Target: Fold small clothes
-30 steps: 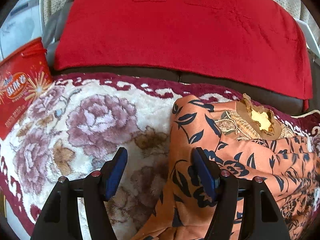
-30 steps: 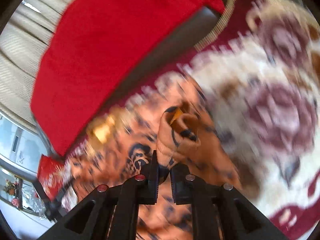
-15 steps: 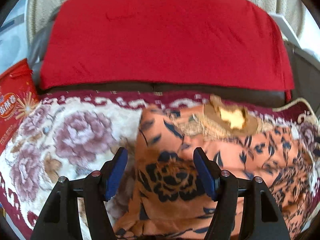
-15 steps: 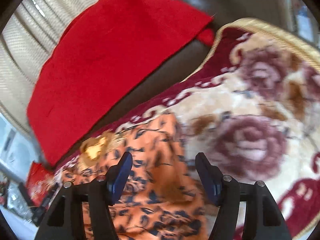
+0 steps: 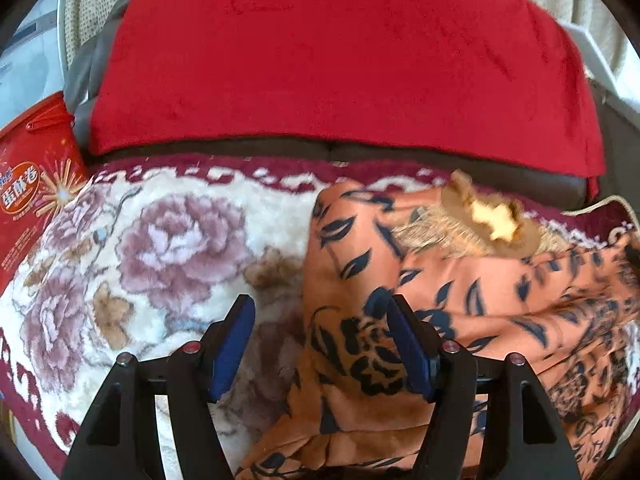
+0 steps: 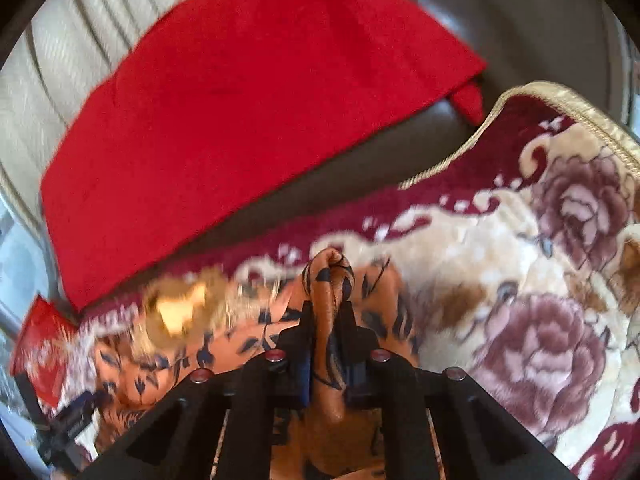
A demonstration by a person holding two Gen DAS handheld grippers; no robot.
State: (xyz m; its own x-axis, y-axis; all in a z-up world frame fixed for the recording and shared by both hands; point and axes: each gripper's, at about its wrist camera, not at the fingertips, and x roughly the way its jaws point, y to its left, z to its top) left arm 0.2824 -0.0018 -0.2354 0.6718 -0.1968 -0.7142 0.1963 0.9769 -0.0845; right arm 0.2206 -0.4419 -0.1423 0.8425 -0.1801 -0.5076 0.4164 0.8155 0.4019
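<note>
The right tool is closed narrow on a bunched fold of the orange garment, and the cloth stands up between its two fingers. The left tool is wide open and holds nothing; its right finger is over the left edge of the same garment, its left finger over the floral blanket.

The garment lies on the blanket, on the right side in the left wrist view, with its collar at the far side. To the left of the garment the blanket is bare up to a red package. Behind the blanket is a dark sofa back with a red cloth over it.

The near part of the garment is hidden under both tools, and the collar is blurred in the right wrist view.
</note>
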